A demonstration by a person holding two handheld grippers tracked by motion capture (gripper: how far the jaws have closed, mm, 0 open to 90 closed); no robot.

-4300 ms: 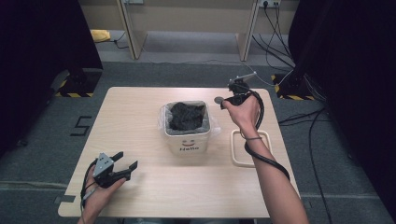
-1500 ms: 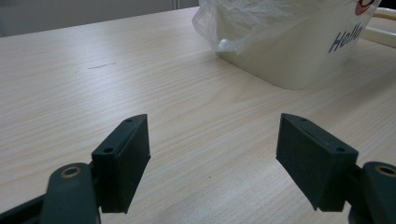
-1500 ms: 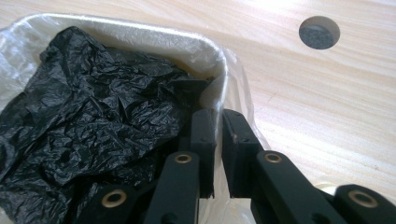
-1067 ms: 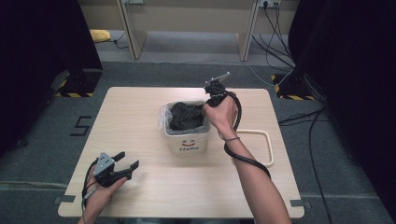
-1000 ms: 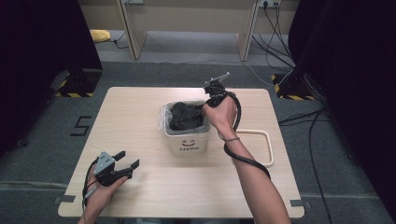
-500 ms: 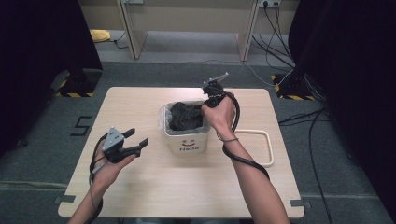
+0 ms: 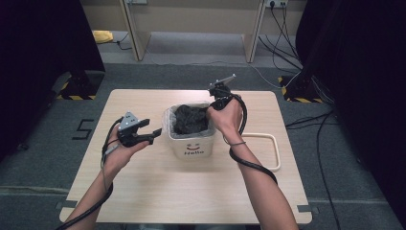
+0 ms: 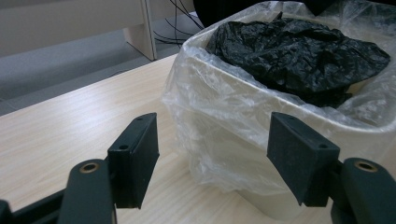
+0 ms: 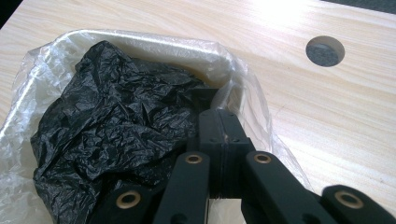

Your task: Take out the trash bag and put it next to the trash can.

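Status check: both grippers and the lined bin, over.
Right gripper shut at the clear liner's rim, what it pinches unclear. Left gripper open, jaws just closing, empty, facing the bin. Black bag inside. Nothing between.

- The middle of the table [image 7: 158,191] is taken up by the white bin [image 7: 191,143], whose clear liner [image 8: 210,107] bulges out past its walls.
- The bin's mouth is crowded by the crumpled black bag [image 7: 190,119], heaped to the rim.
- The bin's far right corner is occupied by the right gripper [image 7: 216,98], jaws pressed together at the liner edge.
- Bare tabletop is left before the bin and along the near edge.
- The gap at the bin's left side is partly filled by the left gripper [image 7: 155,134], jaws spread.
- To the right, a pale loop [image 7: 268,152] lies flat on the wood.
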